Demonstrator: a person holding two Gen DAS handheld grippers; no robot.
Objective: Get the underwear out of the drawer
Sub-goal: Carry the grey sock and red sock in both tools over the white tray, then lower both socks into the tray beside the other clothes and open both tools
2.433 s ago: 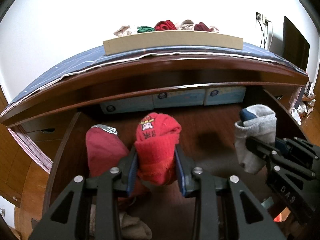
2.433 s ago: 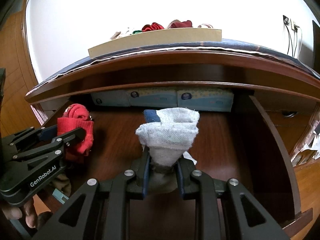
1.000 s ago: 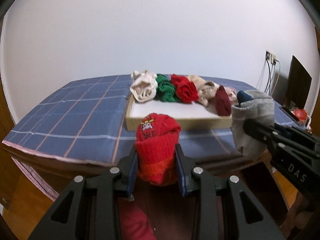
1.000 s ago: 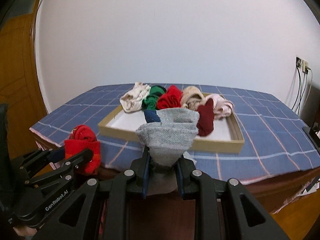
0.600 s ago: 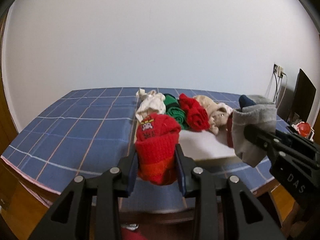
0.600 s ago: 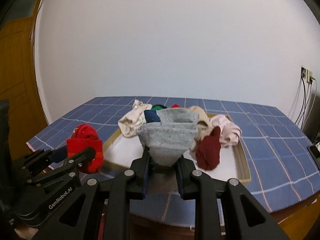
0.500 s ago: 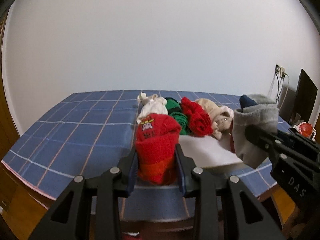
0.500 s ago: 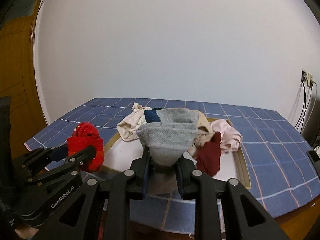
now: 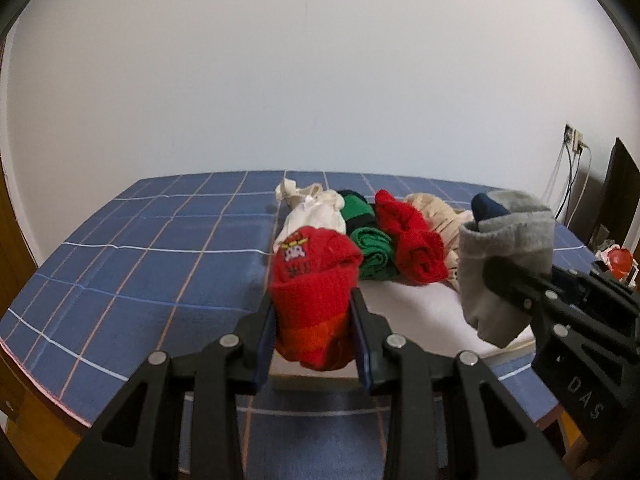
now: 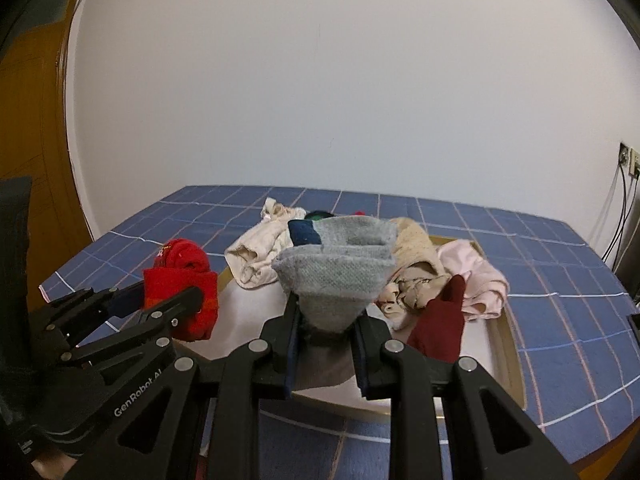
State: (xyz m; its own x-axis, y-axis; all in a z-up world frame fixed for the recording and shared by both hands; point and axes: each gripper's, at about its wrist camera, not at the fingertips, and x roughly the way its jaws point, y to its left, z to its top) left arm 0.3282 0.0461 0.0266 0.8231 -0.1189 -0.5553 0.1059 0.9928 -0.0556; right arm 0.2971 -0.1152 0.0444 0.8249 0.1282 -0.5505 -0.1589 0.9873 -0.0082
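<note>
With the left gripper (image 9: 314, 334) clamped on a red roll (image 9: 314, 292) and the right gripper (image 10: 326, 350) on a grey roll (image 10: 336, 276) above the tray's (image 10: 510, 354) near edge, early release risks either roll dropping short onto the cloth (image 10: 560, 272).

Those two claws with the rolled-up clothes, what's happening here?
A person is working two handheld claws. The left claw is shut on a rolled red knitted bundle; the right claw is shut on a folded grey fabric bundle. Both hang over the shallow wooden tray on the blue checked tablecloth, where several rolled garments already lie.
</note>
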